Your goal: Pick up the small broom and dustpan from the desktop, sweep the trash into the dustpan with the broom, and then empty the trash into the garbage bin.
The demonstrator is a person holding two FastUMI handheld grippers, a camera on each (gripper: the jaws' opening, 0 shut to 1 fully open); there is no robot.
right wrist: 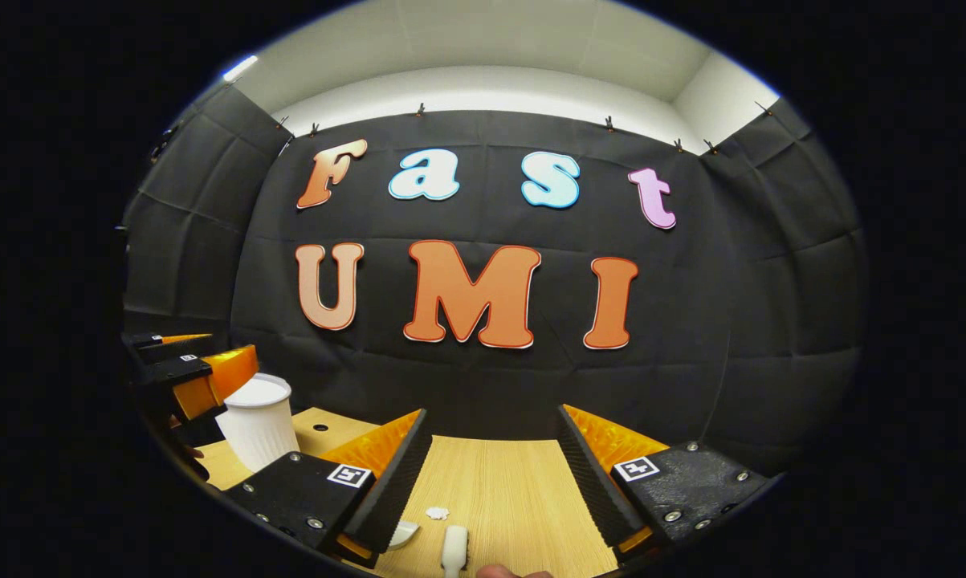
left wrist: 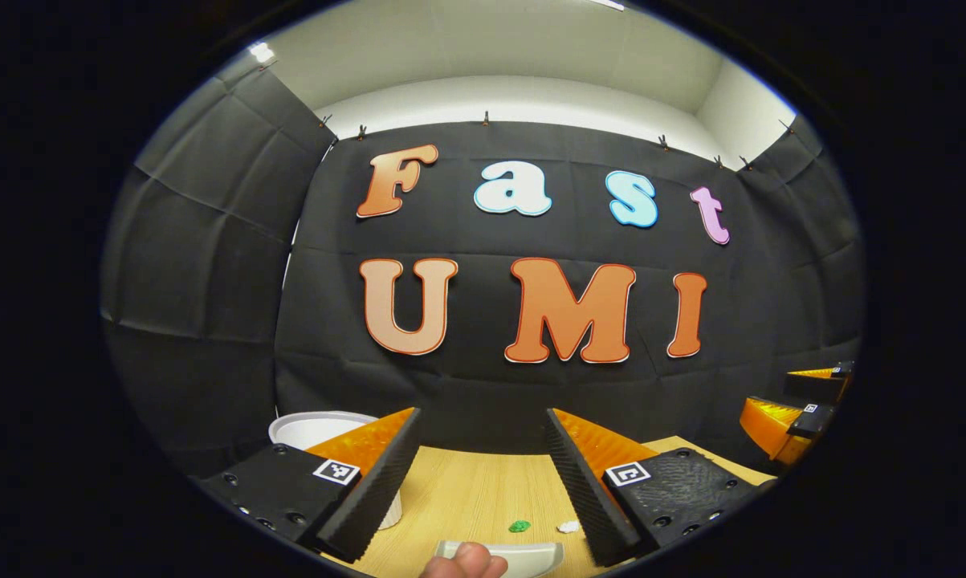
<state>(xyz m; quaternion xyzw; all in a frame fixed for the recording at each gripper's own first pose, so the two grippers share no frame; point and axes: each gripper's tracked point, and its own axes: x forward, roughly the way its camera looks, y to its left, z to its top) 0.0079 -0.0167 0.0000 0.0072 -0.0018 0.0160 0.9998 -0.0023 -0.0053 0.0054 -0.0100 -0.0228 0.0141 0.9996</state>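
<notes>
Holding both claws level above the wooden surface (left wrist: 466,490), you have each spread wide with nothing between its fingers, which suits a start before any pickup. Your left claw (left wrist: 483,474) frames the dustpan (left wrist: 523,554), low at the bottom centre of the left gripper view, with a fingertip (left wrist: 466,560) in front of it. Green scrap (left wrist: 519,527) and white scrap (left wrist: 568,527) lie just beyond. Your right claw (right wrist: 491,474) frames the broom handle (right wrist: 454,547) at the bottom centre of the right gripper view. The white garbage bin (right wrist: 256,421) stands at lower left there; its inside is hidden from you.
</notes>
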